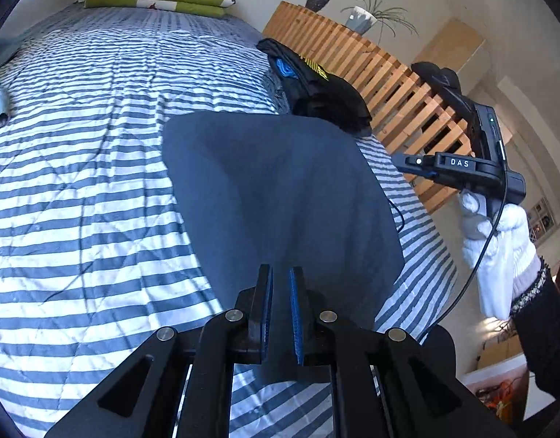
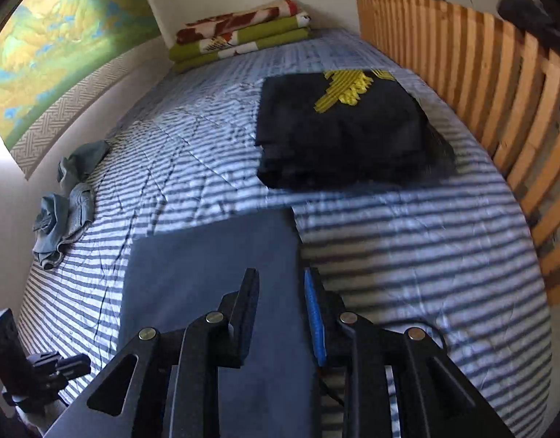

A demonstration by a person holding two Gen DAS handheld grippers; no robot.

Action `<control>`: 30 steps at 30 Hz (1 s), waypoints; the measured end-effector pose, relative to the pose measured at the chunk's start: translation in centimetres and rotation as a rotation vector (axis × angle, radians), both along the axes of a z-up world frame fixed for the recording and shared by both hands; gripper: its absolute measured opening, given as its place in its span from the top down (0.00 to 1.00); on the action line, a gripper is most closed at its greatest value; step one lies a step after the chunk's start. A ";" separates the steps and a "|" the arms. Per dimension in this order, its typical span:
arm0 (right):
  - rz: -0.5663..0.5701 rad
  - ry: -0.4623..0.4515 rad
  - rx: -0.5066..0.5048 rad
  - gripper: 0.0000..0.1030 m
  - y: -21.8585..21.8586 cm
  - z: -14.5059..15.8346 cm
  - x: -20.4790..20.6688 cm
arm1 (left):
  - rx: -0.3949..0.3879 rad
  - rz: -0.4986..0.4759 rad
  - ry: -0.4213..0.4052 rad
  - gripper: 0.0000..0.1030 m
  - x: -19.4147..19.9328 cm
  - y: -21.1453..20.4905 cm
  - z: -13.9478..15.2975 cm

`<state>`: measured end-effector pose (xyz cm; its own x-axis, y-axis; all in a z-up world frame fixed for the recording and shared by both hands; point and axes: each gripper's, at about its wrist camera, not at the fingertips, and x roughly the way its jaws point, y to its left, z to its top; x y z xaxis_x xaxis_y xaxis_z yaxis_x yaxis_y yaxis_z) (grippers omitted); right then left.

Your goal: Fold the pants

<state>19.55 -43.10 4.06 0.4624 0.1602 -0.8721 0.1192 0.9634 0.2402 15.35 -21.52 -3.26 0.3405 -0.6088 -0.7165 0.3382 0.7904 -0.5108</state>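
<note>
The dark blue pants (image 1: 280,197) lie flat as a folded panel on the striped bedcover (image 1: 97,146), under both my tools: my left gripper (image 1: 280,314) has its jaws narrow with a small gap and nothing between them, and my right gripper (image 2: 280,314) has its jaws a little wider, also empty, above the right edge of the cloth. The danger I see is that if I pinch only the top layer the fold will slide open, or I catch the bedcover together with it and drag wrinkles toward the black folded clothes (image 2: 342,131) near the wooden slat rail (image 2: 480,84)
</note>
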 end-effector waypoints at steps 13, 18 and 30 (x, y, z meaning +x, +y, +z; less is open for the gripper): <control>0.053 0.119 -0.046 0.81 2.8 -7.8 6.0 | 0.062 0.045 0.084 0.82 1.7 -3.5 -2.9; 0.078 0.025 0.026 0.81 2.5 -4.7 5.8 | 0.096 0.050 -0.005 0.63 5.0 -2.9 0.0; 0.100 0.085 -0.036 0.79 4.0 -9.2 9.2 | 0.191 0.135 0.106 0.67 14.1 -3.2 -6.0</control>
